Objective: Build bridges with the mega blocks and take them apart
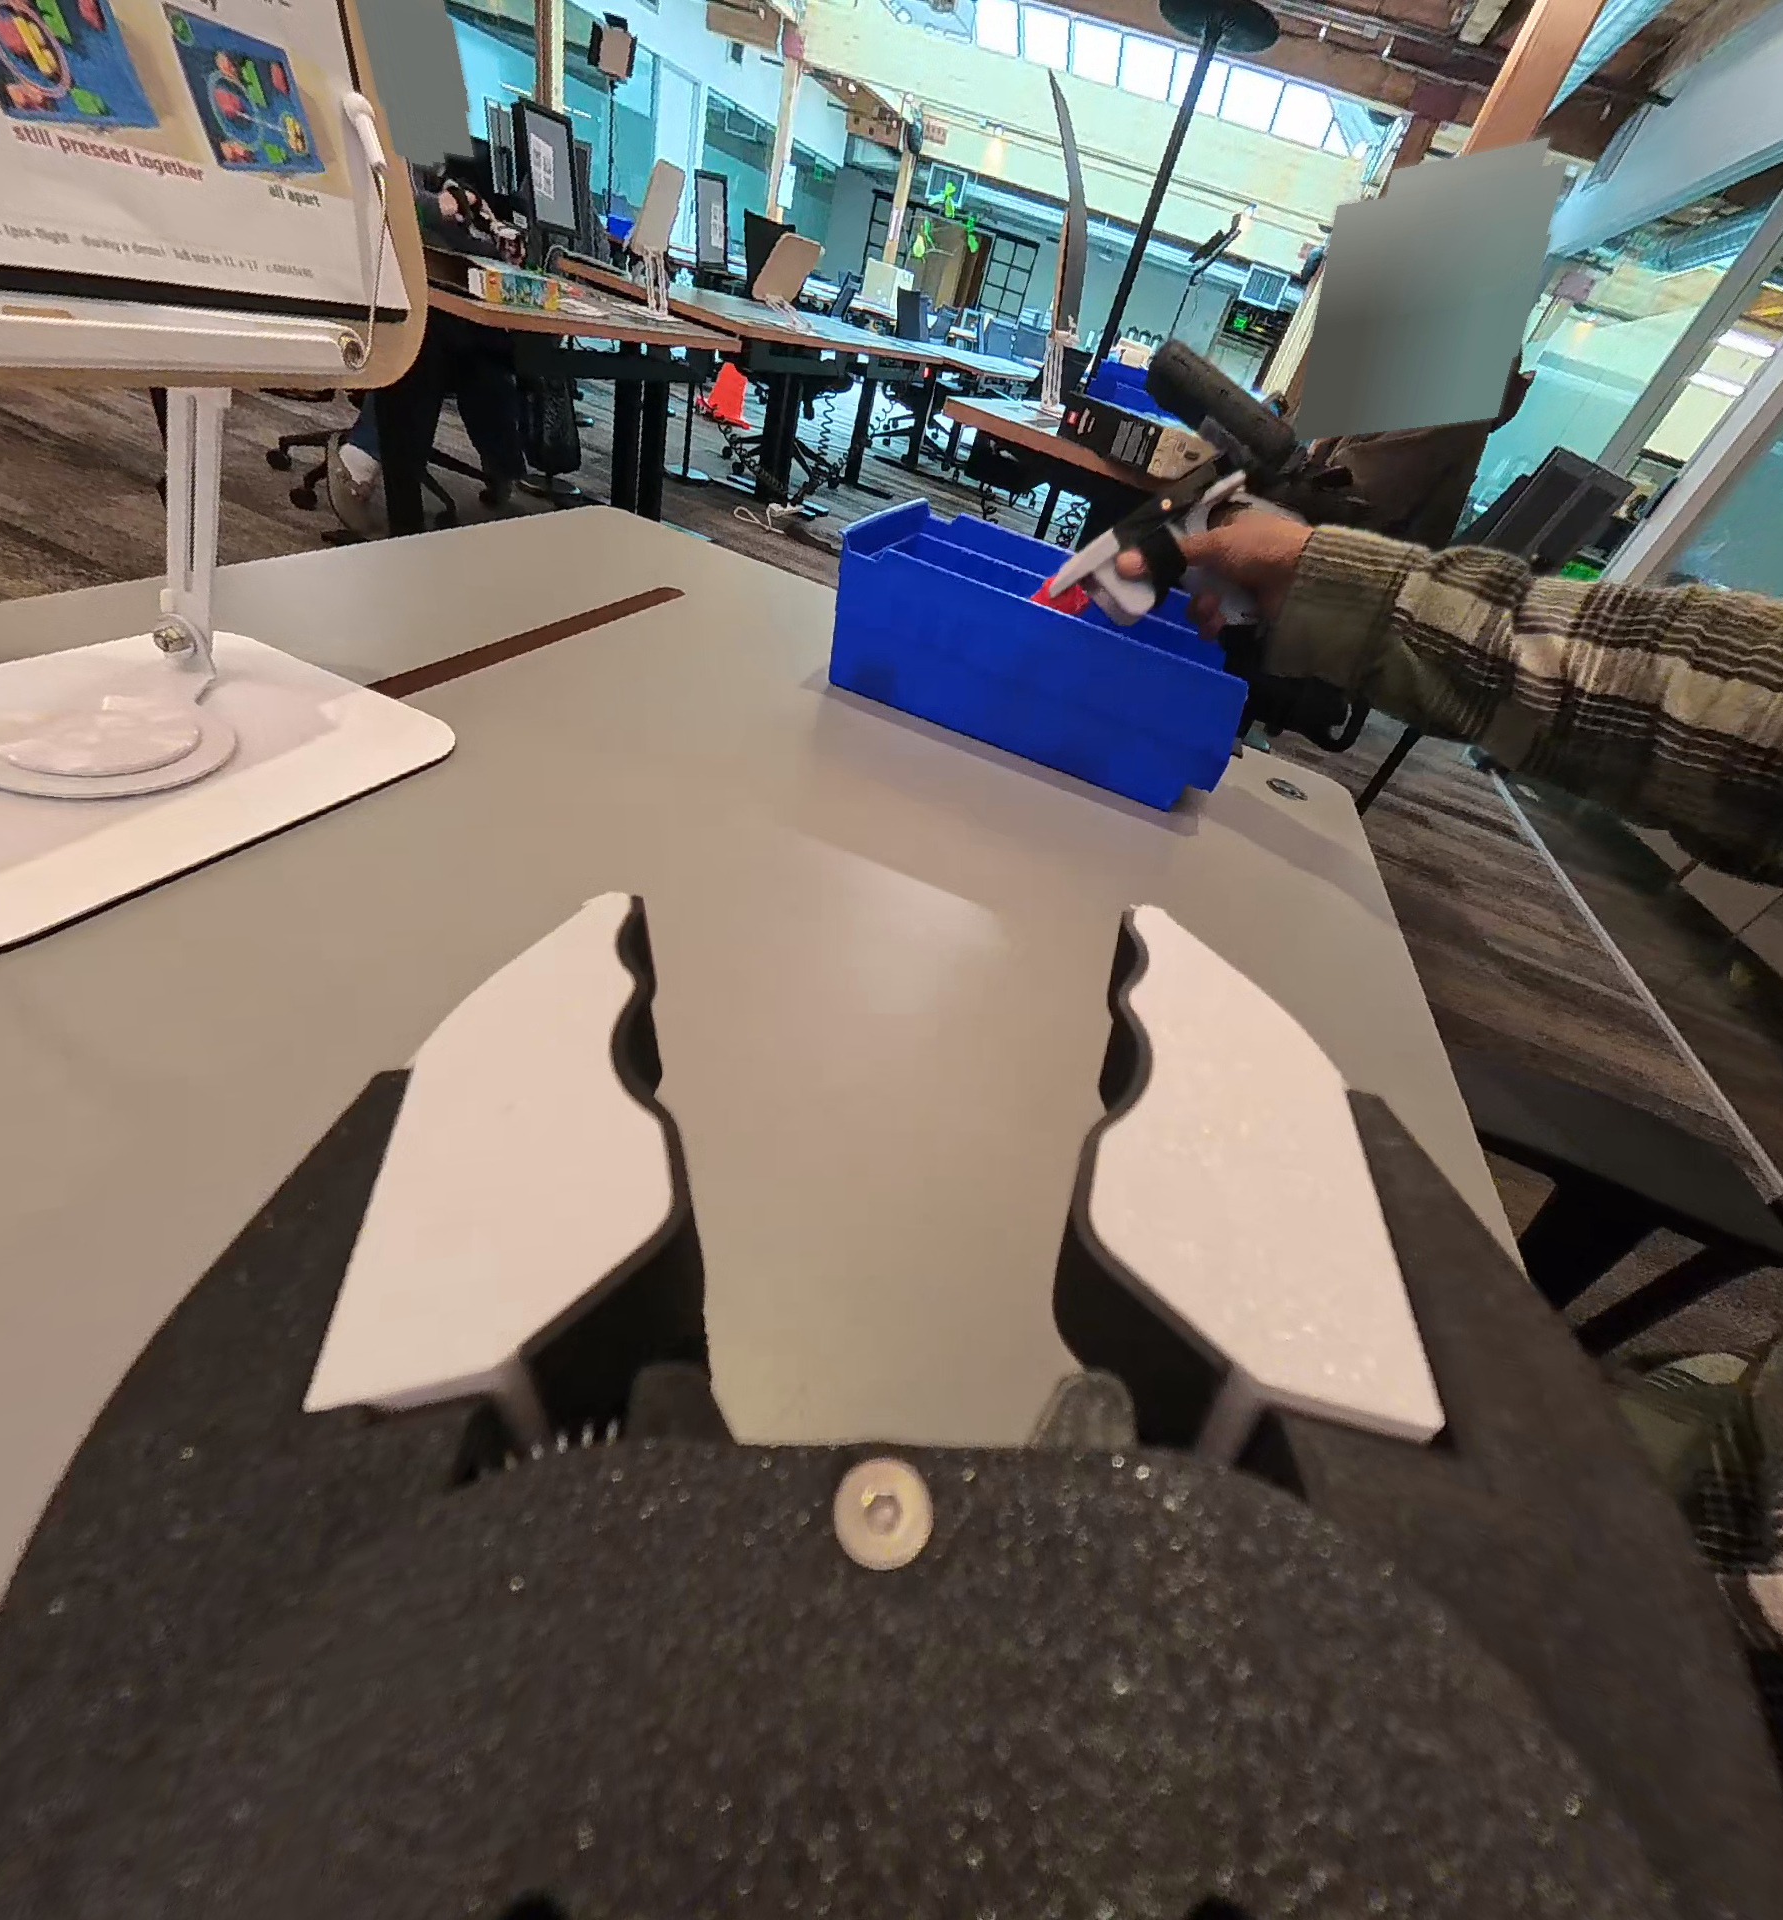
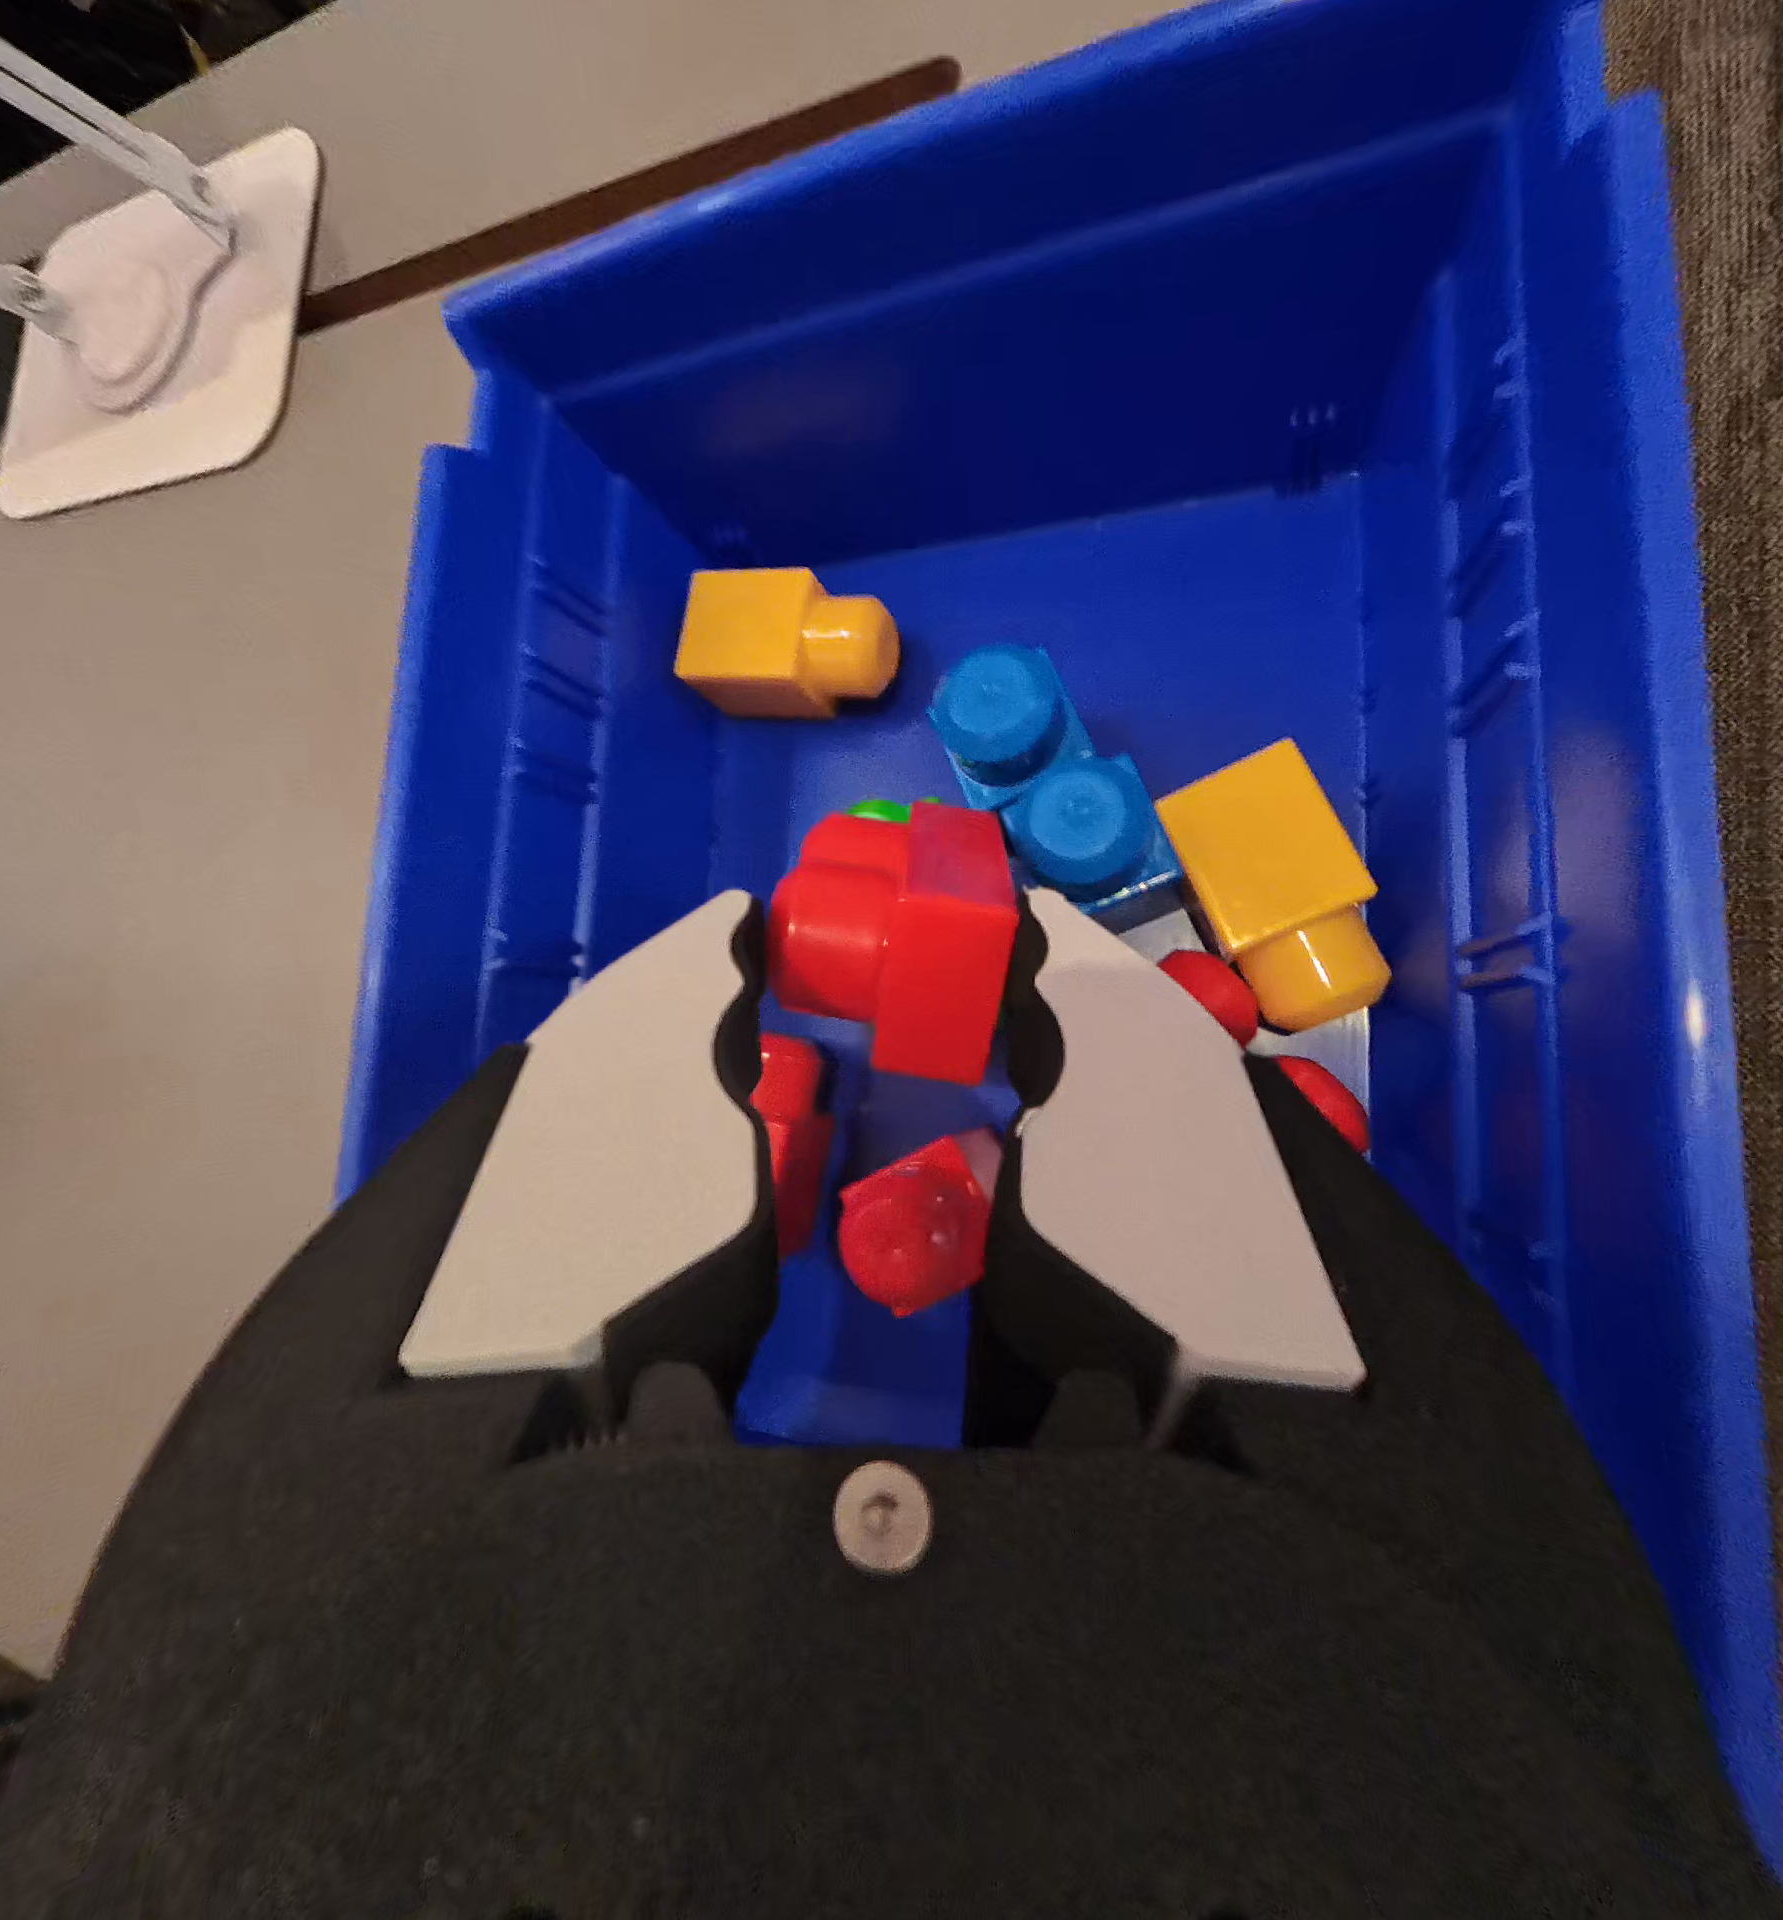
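Right wrist view: blue bin (image 2: 1022, 343) held two yellow blocks (image 2: 778, 644), a blue block (image 2: 1058, 774) and several red ones. I had the right gripper (image 2: 882, 925) clamped on a red block (image 2: 908, 951) inside the bin. Left gripper (image 1: 882, 925) hung wide apart over the table (image 1: 658, 790), holding nothing.

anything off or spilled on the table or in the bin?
Nothing stands out. The blocks lie loose and tipped inside the blue bin, none spilled onto the table. The right claw grips a red block; the left claw is open and empty.
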A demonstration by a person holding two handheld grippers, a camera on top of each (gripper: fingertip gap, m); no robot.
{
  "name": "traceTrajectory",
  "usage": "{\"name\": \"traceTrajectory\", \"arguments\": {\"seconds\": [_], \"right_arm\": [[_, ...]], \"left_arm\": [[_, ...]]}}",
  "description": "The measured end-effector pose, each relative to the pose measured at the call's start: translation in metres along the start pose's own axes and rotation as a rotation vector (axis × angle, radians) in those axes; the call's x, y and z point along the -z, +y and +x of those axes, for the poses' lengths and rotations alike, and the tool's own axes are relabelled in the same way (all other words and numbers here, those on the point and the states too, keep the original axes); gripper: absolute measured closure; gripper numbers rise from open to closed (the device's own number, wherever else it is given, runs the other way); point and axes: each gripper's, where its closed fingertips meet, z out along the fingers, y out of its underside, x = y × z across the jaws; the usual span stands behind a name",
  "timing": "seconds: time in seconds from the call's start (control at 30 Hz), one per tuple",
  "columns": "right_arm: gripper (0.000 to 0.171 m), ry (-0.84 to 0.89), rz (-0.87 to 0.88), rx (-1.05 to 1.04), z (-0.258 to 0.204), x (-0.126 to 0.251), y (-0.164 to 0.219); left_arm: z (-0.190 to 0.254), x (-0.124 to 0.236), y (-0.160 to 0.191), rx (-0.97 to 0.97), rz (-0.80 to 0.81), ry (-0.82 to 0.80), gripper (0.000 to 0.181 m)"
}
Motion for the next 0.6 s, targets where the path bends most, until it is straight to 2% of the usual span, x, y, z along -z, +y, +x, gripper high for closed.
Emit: {"name": "traceTrajectory", "arguments": {"seconds": [0.13, 0.27, 0.33, 0.43, 0.6], "right_arm": [[0.125, 0.014, -0.01, 0.04, 0.005, -0.003, 0.008], [0.101, 0.032, 0.008, 0.103, -0.001, 0.007, 0.002], [0.094, 0.029, 0.039, 0.14, -0.01, 0.017, -0.007], [0.085, 0.009, 0.155, 0.207, -0.039, 0.043, -0.031], [0.088, -0.088, 0.272, 0.414, -0.125, 0.081, -0.042]], "left_arm": [[-0.001, -0.002, 0.004, -0.008, -0.025, -0.005, 0.097], [0.001, -0.001, 0.003, -0.009, -0.019, -0.001, 0.097], [0.001, 0.001, 0.002, -0.011, -0.014, -0.003, 0.097], [-0.001, 0.004, -0.001, -0.015, -0.004, -0.017, 0.097], [-0.001, 0.017, -0.015, -0.017, 0.019, -0.066, 0.1]]}}
